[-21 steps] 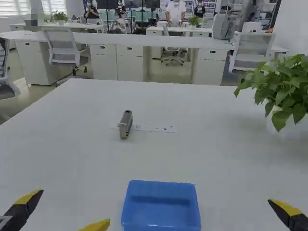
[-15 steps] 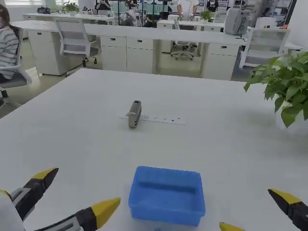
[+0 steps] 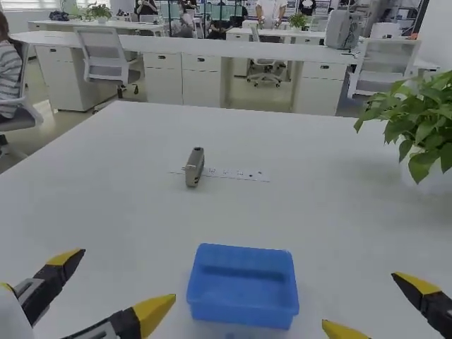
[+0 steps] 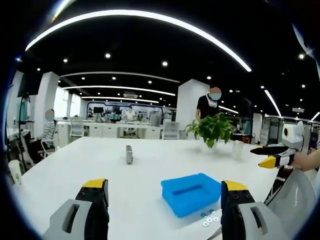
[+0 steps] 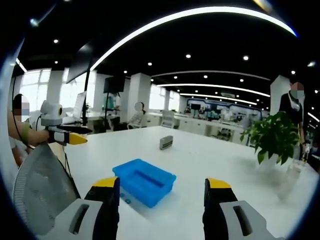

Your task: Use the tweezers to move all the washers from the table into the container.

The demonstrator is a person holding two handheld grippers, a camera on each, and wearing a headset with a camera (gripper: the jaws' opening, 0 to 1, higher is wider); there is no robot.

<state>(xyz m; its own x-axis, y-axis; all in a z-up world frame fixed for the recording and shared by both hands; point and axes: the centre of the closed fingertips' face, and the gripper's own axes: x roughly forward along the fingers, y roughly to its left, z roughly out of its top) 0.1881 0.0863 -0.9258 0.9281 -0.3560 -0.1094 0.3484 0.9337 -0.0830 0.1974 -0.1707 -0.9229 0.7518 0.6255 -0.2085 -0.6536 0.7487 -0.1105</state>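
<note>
Just beside the container [image 4: 192, 194] on the table [image 3: 339, 212] lay the washers [image 4: 209, 220], likely light, thin and slippery, best pinched across the rim, while the left gripper [image 4: 164, 185] and right gripper [image 5: 162, 184] gaped wide, holding nothing.

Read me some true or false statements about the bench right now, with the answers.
1. Both grippers are open. True: the left gripper and right gripper have spread jaws.
2. The washers are in the container. False: they lie on the table beside it.
3. The left gripper holds a washer. False: its jaws are empty.
4. A plant stands on the table. True.
5. A grey block lies beyond the container. True.
</note>
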